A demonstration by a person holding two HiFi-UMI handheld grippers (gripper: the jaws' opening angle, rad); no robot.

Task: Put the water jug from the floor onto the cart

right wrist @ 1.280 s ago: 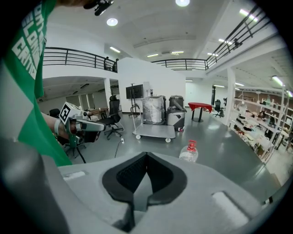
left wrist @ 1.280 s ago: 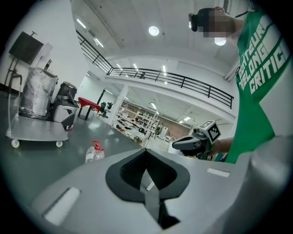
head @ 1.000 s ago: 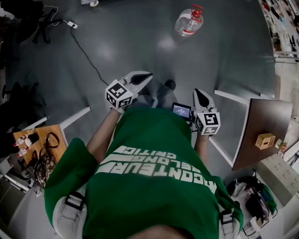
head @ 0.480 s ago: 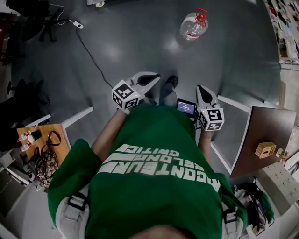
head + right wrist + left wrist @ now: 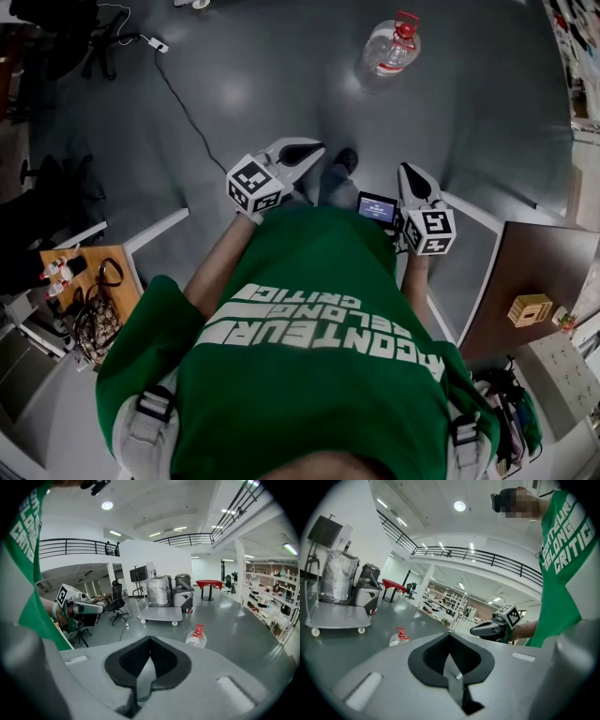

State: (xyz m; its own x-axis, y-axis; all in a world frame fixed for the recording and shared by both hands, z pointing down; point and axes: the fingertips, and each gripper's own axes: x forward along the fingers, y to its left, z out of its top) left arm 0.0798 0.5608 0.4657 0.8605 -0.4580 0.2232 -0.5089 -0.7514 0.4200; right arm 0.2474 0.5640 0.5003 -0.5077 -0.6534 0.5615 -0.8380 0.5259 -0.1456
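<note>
The water jug (image 5: 388,52), clear with a red cap, stands upright on the grey floor ahead of me. It also shows small in the left gripper view (image 5: 399,637) and the right gripper view (image 5: 197,637). My left gripper (image 5: 314,147) and right gripper (image 5: 406,170) are held in front of my chest, both shut and empty, well short of the jug. The flat grey cart (image 5: 161,614) on small wheels stands beyond the jug with a wrapped bundle (image 5: 157,591) on it. In the left gripper view the cart (image 5: 335,618) is at the far left.
A black cable (image 5: 183,105) with a power strip (image 5: 155,44) runs across the floor at the upper left. A wooden table (image 5: 82,264) with cables is at my left, and a dark table (image 5: 539,262) with a wooden box (image 5: 530,309) at my right. An office chair (image 5: 117,604) stands left of the cart.
I have stepped forward across the floor. Both grippers have moved ahead with me toward the jug. Both stay shut and empty.
</note>
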